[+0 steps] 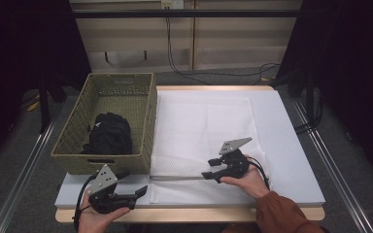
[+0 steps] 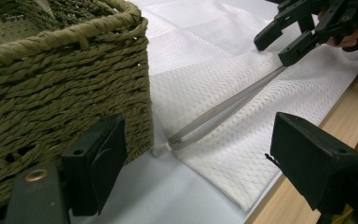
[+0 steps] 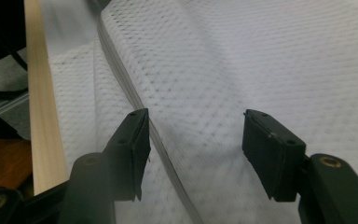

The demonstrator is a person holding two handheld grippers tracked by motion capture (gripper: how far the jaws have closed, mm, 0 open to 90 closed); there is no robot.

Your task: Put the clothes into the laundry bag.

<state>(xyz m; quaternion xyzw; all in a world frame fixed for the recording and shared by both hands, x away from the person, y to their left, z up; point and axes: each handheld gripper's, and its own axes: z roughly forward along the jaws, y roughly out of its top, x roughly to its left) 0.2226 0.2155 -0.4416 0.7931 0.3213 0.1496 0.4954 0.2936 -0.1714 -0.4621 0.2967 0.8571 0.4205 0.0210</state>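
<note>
A white mesh bag [image 1: 201,131] lies flat on the white table cover, its grey zipper [image 1: 179,177] running across near the front. A woven basket [image 1: 102,158] at the left holds a black garment [image 1: 109,133]. My left gripper [image 1: 138,194] rests open at the front left, pointing right, just before the basket's corner [image 2: 65,84], and nothing is between its jaws [image 2: 200,126]. My right gripper [image 1: 209,170] hovers open over the zipper's right end. In the right gripper view the zipper [image 3: 135,100] passes by the left jaw, and the jaws [image 3: 196,121] stand apart above the mesh [image 3: 261,56].
The table's wooden front edge [image 1: 175,213] runs just below the bag. Dark curtains stand on both sides and cables hang at the back wall [image 1: 175,53]. Bare white cover [image 1: 291,145] lies to the right of the bag.
</note>
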